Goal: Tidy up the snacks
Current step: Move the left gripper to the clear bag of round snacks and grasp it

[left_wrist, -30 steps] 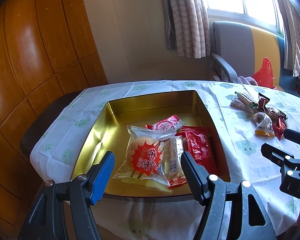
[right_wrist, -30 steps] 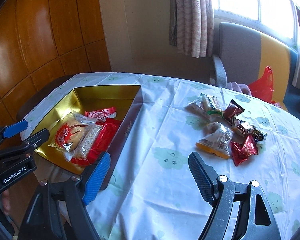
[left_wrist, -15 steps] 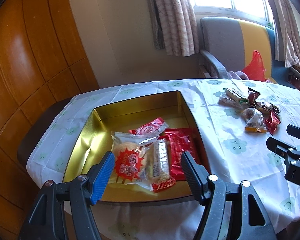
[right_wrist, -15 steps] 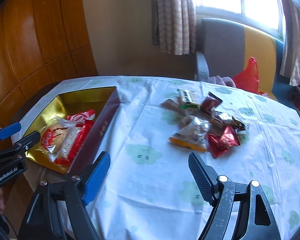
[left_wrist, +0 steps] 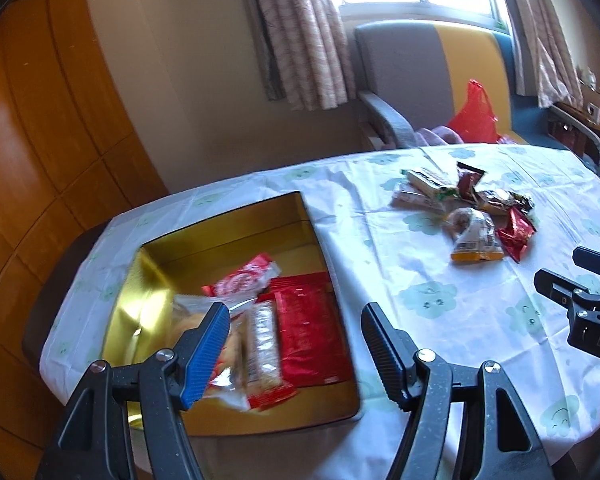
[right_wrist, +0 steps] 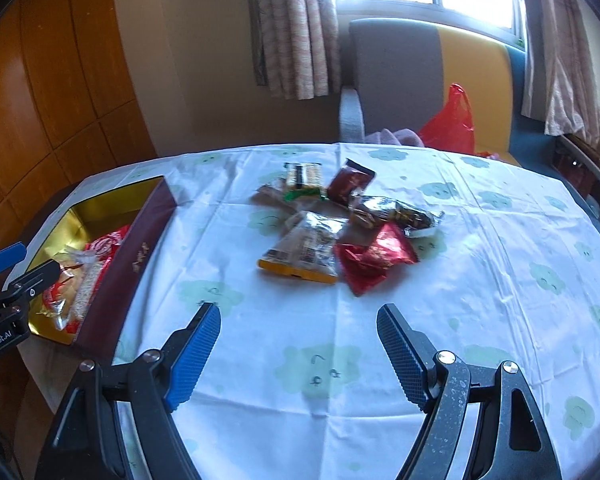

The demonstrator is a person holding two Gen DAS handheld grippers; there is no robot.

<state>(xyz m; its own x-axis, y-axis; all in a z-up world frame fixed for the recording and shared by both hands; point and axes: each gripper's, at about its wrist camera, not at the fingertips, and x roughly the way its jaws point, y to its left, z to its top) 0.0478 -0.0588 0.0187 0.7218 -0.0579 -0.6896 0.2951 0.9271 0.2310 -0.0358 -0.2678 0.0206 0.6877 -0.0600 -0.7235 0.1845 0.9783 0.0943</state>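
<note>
A gold-lined tin box sits at the table's left end, also in the right wrist view. It holds a round cracker pack, a red flat packet and a red-white wrapper. A loose snack pile lies mid-table, with a yellow-edged bag and a red foil pack; the pile also shows in the left wrist view. My left gripper is open and empty over the box's near right corner. My right gripper is open and empty, short of the pile.
A cloud-print white cloth covers the table. A grey and yellow armchair with a red plastic bag stands behind the table. Wood panelling lines the left wall. The table edge runs close below both grippers.
Both grippers have swung to the right. The box has slid left in both views and the snack pile has come toward the middle of the right wrist view. Both stay open.
</note>
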